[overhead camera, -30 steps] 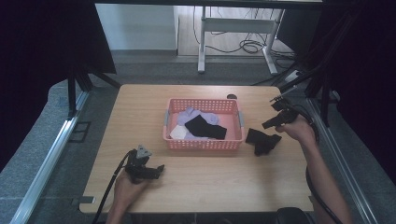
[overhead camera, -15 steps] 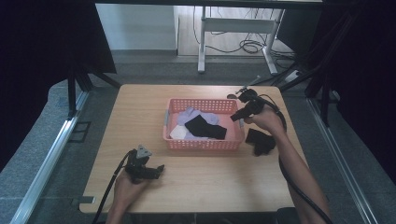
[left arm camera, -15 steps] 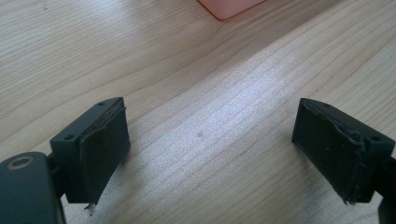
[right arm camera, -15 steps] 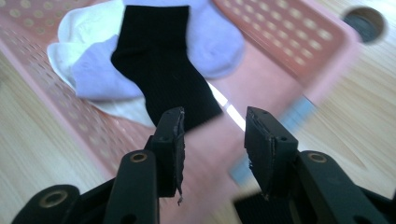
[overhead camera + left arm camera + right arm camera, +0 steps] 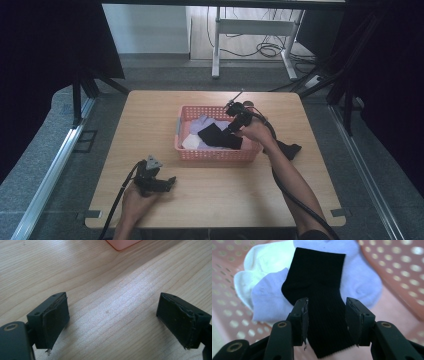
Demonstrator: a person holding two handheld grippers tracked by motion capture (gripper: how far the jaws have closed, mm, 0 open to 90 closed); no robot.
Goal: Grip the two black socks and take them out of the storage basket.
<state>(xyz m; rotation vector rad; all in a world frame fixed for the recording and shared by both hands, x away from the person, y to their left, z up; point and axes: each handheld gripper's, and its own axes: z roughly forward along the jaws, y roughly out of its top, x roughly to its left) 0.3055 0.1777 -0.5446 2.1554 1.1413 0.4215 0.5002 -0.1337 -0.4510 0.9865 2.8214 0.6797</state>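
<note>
A pink plastic basket point(image 5: 215, 154) stands mid-table and holds white, lavender and black socks. My right gripper point(image 5: 231, 127) hangs over its right half, pointing down at a black sock point(image 5: 217, 137). In the right gripper view the jaws point(image 5: 327, 305) stand a little apart. They have just been opening, and the ribbed black sock point(image 5: 319, 277) lies beneath and between them with neither pad pressing on it. My left gripper point(image 5: 171, 181) rests at the table's near left. Its jaws point(image 5: 112, 307) are wide open over bare wood.
A second black sock point(image 5: 289, 149) lies on the table just right of the basket, beside my right forearm. White socks point(image 5: 262, 265) and lavender socks point(image 5: 269, 300) sit under the black one. A corner of the basket point(image 5: 122, 243) is ahead of the left gripper.
My right hand has swung from the table's right edge leftward and down over the basket. The left hand has stayed put.
</note>
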